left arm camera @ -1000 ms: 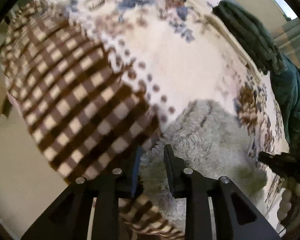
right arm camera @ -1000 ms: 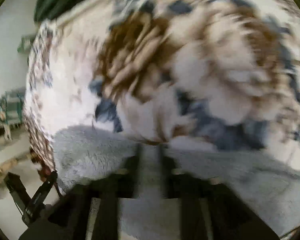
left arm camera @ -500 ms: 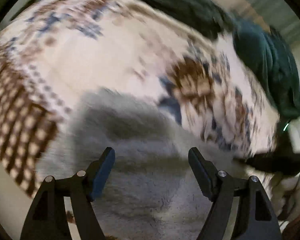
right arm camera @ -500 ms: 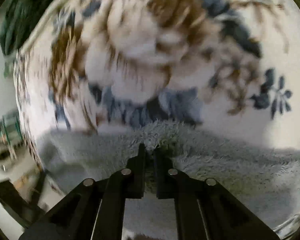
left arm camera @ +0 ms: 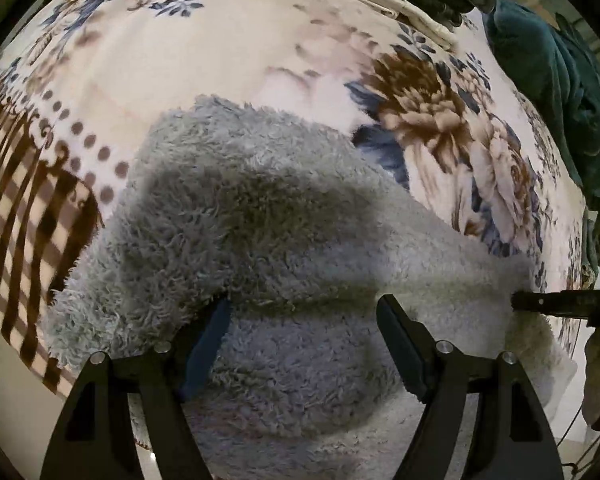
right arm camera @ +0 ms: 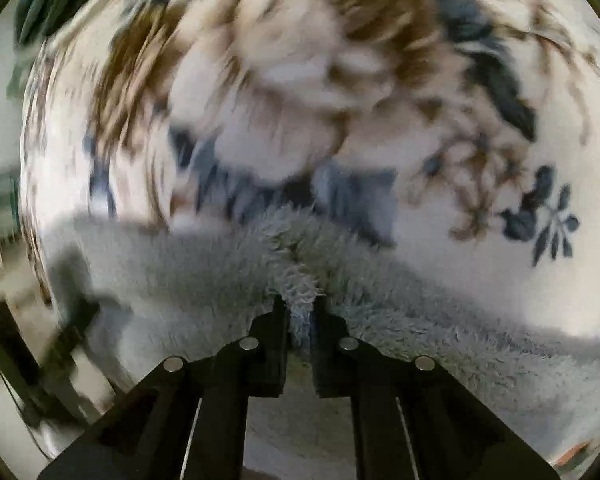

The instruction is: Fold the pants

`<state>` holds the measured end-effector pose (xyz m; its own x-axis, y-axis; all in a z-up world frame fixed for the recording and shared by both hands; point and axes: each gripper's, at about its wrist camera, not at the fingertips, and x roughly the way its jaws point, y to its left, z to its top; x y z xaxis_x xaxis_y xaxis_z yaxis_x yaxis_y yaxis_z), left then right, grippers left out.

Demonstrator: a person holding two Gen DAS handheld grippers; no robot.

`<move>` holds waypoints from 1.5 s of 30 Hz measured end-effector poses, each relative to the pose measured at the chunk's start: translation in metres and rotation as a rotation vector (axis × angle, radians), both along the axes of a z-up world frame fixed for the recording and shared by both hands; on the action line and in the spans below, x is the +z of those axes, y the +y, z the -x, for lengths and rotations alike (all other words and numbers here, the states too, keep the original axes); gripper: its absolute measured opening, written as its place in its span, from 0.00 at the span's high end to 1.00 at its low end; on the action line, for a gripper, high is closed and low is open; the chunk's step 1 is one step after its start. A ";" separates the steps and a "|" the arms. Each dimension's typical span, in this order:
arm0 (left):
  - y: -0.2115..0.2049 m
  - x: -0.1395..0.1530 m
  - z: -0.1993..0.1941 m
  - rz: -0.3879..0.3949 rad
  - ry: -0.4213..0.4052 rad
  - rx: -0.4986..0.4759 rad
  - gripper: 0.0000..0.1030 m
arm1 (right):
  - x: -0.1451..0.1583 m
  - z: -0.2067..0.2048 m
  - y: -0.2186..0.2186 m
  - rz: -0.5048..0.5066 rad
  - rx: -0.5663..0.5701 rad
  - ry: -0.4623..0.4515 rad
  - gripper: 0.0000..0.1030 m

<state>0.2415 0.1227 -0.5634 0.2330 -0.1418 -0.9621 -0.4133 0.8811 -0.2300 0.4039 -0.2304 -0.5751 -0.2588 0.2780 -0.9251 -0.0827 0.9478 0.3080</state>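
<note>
Left gripper (left arm camera: 304, 336) released, jaws spread wide over the pants (left arm camera: 268, 216), grasping nothing. Right gripper (right arm camera: 300, 312) clenched on a pinch of the pants (right arm camera: 300, 292) edge. Pants are grey, fluffy, lying on the floral blanket (left arm camera: 220, 60), which runs out past them on the far side. Dark green bedding (left arm camera: 556, 80) beyond the pants, at the blanket's far edge. Right view blurred.

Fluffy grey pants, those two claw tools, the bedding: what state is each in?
Grey fleece pants: folded over, lying on the blanket.
Left gripper: jaws open, over the pants, holding nothing.
Right gripper: jaws shut on a pinch of fleece.
Floral blanket: spread flat.
Green bedding: bunched.
</note>
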 end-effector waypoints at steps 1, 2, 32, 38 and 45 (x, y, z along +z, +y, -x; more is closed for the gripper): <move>0.000 0.000 0.000 -0.002 -0.001 -0.007 0.28 | 0.005 -0.006 -0.006 -0.006 -0.030 -0.026 0.91; 0.001 -0.001 0.001 -0.003 -0.005 -0.015 0.28 | 0.009 -0.013 -0.012 -0.018 -0.063 -0.042 0.92; -0.320 0.016 -0.014 0.082 0.068 -0.363 0.28 | 0.047 0.368 -0.520 0.047 -1.357 -0.245 0.15; -0.378 0.024 -0.026 0.020 0.040 -0.449 0.28 | 0.033 0.355 -0.579 0.043 -1.371 -0.321 0.15; -0.418 0.018 -0.026 -0.029 0.057 -0.522 0.28 | 0.035 0.329 -0.584 0.153 -1.269 -0.361 0.93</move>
<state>0.2679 -0.2954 -0.5451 0.0855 -0.1981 -0.9764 0.0709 0.9788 -0.1924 0.0753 -0.8147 -0.5400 0.3660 0.0302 -0.9301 0.8256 0.4507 0.3395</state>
